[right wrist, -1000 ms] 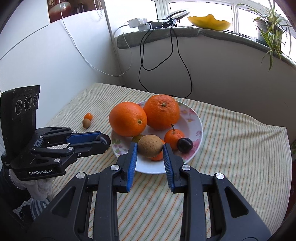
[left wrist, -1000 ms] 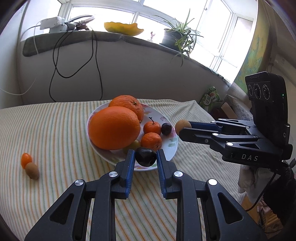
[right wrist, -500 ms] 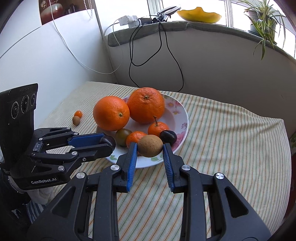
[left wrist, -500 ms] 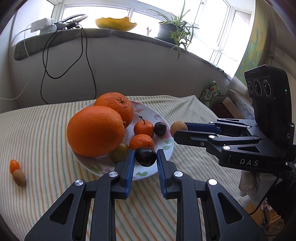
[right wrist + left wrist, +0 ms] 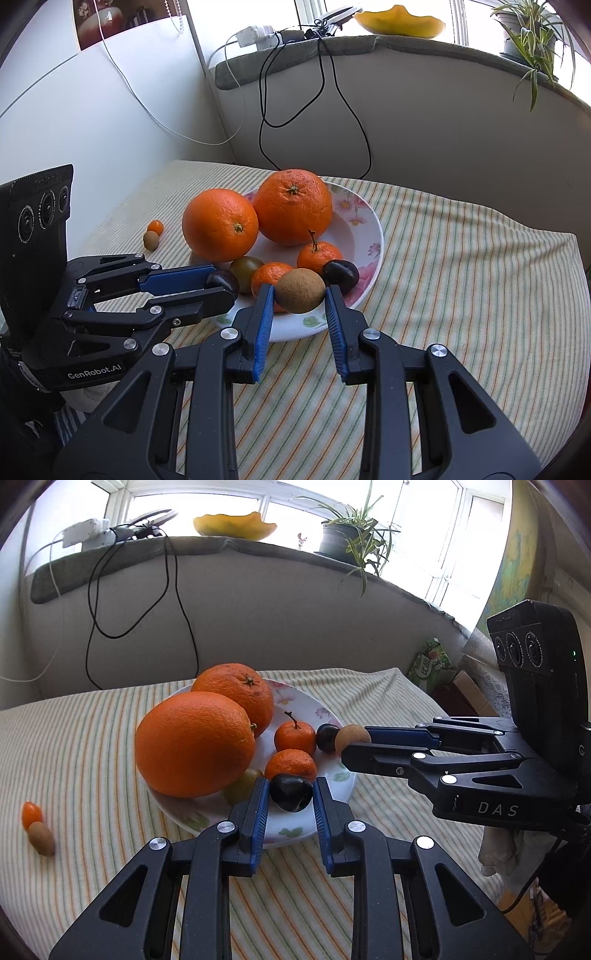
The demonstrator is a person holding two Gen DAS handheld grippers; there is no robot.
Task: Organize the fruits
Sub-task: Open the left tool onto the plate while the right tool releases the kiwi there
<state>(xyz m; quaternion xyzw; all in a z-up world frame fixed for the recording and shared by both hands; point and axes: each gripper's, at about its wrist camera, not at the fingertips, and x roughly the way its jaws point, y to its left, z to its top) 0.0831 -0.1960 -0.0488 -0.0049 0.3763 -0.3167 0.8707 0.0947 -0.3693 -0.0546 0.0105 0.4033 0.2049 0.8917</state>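
Note:
A flowered white plate (image 5: 332, 794) (image 5: 369, 236) on the striped cloth carries two big oranges (image 5: 195, 744) (image 5: 291, 206), two tangerines (image 5: 295, 736), a green fruit (image 5: 245, 267) and a dark plum (image 5: 341, 273). My left gripper (image 5: 290, 794) is shut on another dark plum (image 5: 291, 792) over the plate's near edge; from the right wrist it shows at the left (image 5: 221, 282). My right gripper (image 5: 300, 291) is shut on a brown kiwi (image 5: 300, 291), also over the plate's front rim, and the left wrist sees it at the right (image 5: 352, 738).
A small orange kumquat (image 5: 31, 814) (image 5: 156, 226) and a small brown fruit (image 5: 41, 838) (image 5: 151, 240) lie on the cloth left of the plate. Cables hang down the wall behind. A sill with a potted plant (image 5: 343, 539) and a yellow bowl (image 5: 234, 524) runs along the back.
Both grippers have drifted a little with their fruit still gripped; the plate now sits nearer each view's middle. The grips have not changed.

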